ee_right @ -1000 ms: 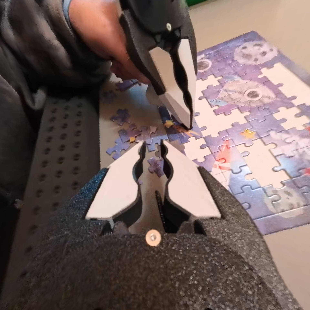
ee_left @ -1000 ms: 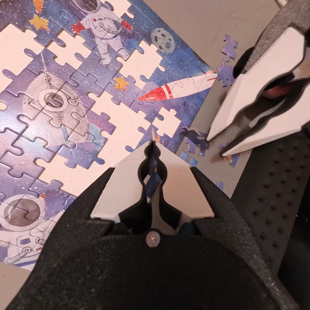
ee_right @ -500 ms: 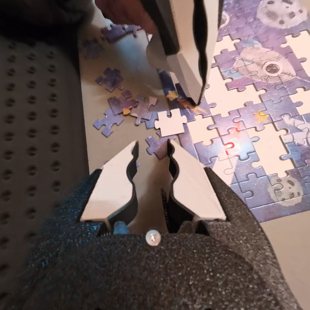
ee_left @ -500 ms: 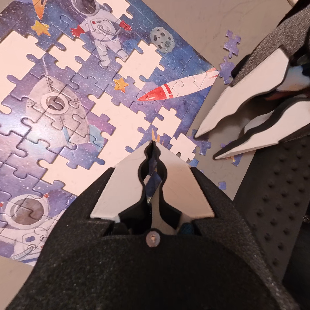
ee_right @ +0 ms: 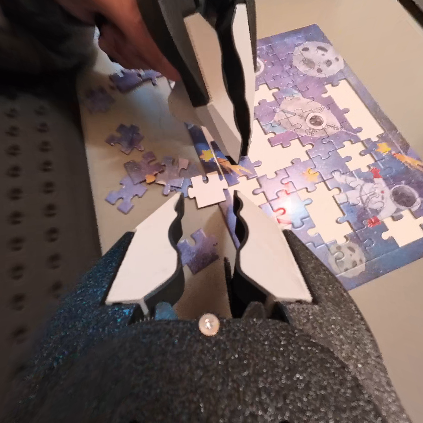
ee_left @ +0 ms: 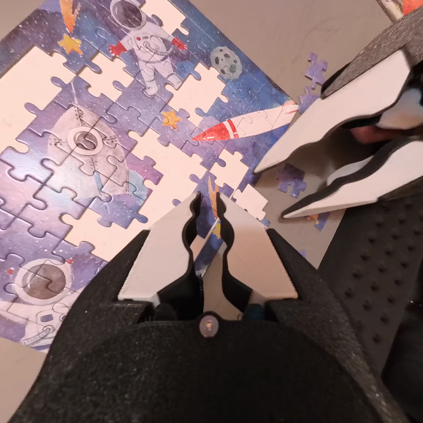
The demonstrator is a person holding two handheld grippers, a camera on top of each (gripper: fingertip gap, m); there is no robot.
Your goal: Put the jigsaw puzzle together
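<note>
Puzzle piece (ee_right: 209, 191): white side up, at your puzzle's (ee_right: 320, 183) near edge.
Right gripper (ee_right: 208, 198): nearer; piece just ahead, jaws wide.
Left gripper (ee_left: 208, 194): slightly parted, empty.

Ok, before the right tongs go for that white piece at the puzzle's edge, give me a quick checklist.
1. Right tongs open and empty: ok.
2. White piece just ahead of their tips, nothing on top: ok.
3. Piece picture side up: not ok, blank side shows.
4. Left tongs holding nothing, slightly open over the puzzle: ok.
5. Left tongs touching the puzzle: cannot tell.
6. Matching gap for the piece: cannot tell.
</note>
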